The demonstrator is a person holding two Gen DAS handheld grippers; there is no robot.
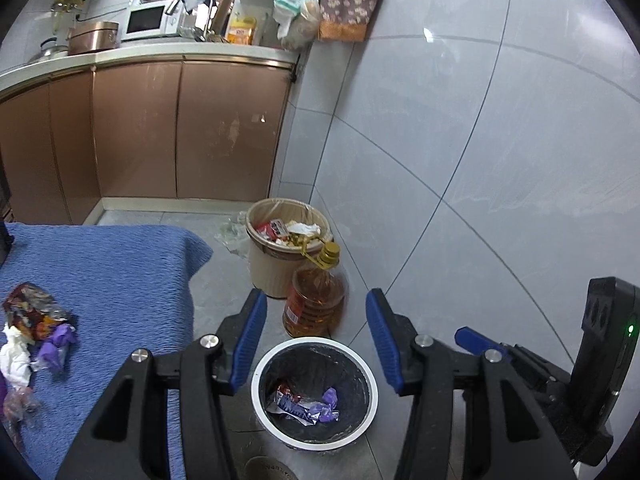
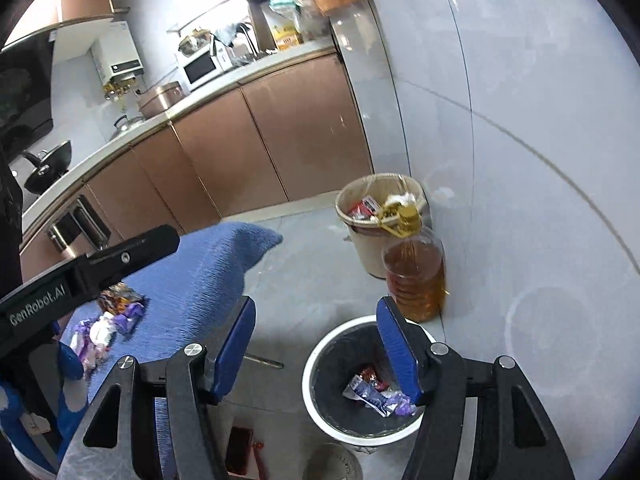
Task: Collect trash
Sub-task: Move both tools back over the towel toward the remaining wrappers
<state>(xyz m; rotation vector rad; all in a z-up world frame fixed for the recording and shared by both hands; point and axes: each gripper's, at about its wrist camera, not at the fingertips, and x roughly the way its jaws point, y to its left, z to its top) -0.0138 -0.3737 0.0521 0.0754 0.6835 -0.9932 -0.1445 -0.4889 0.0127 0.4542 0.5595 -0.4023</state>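
Left tool (image 1: pixel 316 340) spread wide and empty, hanging directly above the small white-rimmed bin with the black liner (image 1: pixel 372 380). Right tool (image 2: pixel 316 350) likewise released, nothing between its blue pads, poised over the near-left edge of that same bin (image 2: pixel 310 376).

Already inside the bin: a few crumpled foil wrappers, purple and silver with a red one (image 1: pixel 306 404). Left to collect: a loose heap of crinkled snack wrappers and white tissue (image 1: pixel 34 332) on the blue textured cloth covering the bench (image 1: pixel 120 280), well to the left of the bin. Same heap visible from the right wrist (image 2: pixel 110 320), left of the bin, near the cloth's front part.

Likely feather-light, thin, springy and slick on the foil faces; tissue soft and compressible. No fragility to worry about. Best taken at a bunched, twisted end or a raised fold, pinching fully closed, since flat film would probably slip or leave the pads scraping cloth. Risk of snagging the cloth's ribs along with a wrapper.

Beyond the bin: a beige lined bin full of rubbish (image 1: pixel 280 248), with a clear plastic bottle of amber oil (image 1: pixel 314 300) just beside it, between the two bins. Neither to be disturbed.
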